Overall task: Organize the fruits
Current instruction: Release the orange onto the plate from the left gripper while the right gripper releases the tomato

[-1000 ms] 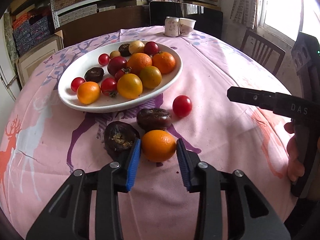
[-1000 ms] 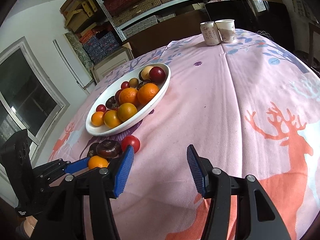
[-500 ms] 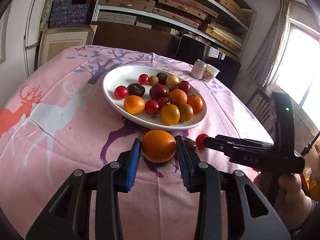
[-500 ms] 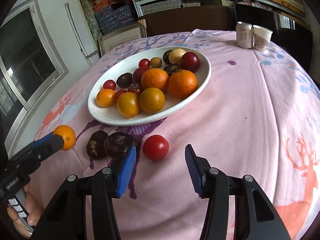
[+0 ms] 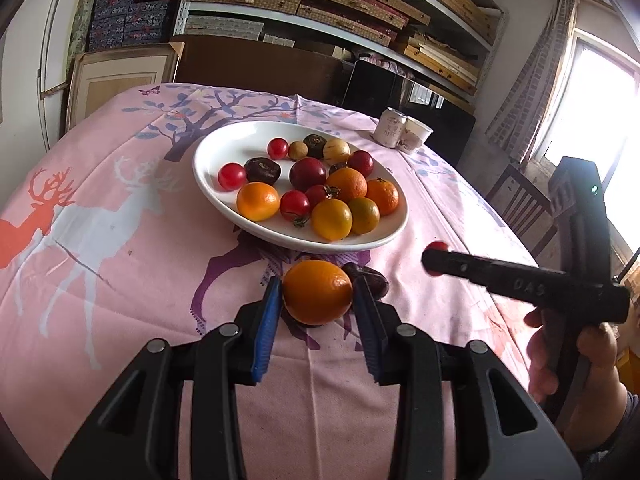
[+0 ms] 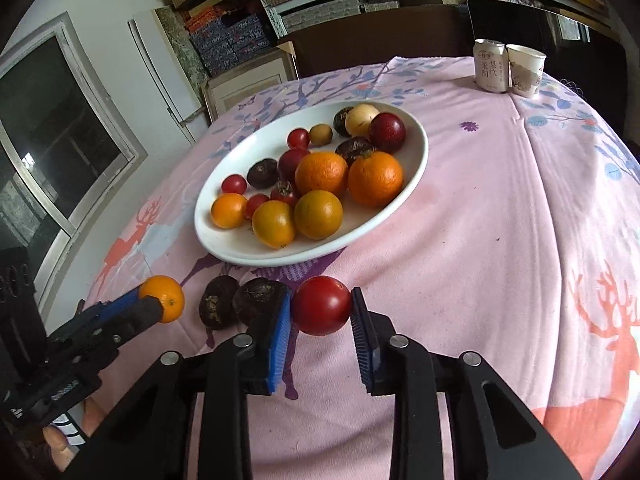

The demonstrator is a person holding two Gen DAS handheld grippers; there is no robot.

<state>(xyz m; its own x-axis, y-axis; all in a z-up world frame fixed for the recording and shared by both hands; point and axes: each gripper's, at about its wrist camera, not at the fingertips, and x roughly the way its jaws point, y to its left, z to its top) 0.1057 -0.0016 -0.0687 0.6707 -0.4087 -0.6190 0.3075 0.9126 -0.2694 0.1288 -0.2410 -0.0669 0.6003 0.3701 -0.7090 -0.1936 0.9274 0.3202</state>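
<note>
Tablecloth: pink, with orange and white deer and purple trees.
Plate: white.
Orange: bright orange.
Tomato: deep red, shiny.
Left gripper: black, pads blue.
Right gripper: black, pads blue.
Two fruits on cloth: dark brown-purple.
Can: white with print.

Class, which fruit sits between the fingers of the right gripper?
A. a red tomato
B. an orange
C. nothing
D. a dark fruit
A: the right gripper has its blue fingers on either side of the tomato, while the orange is in the left gripper.
</note>
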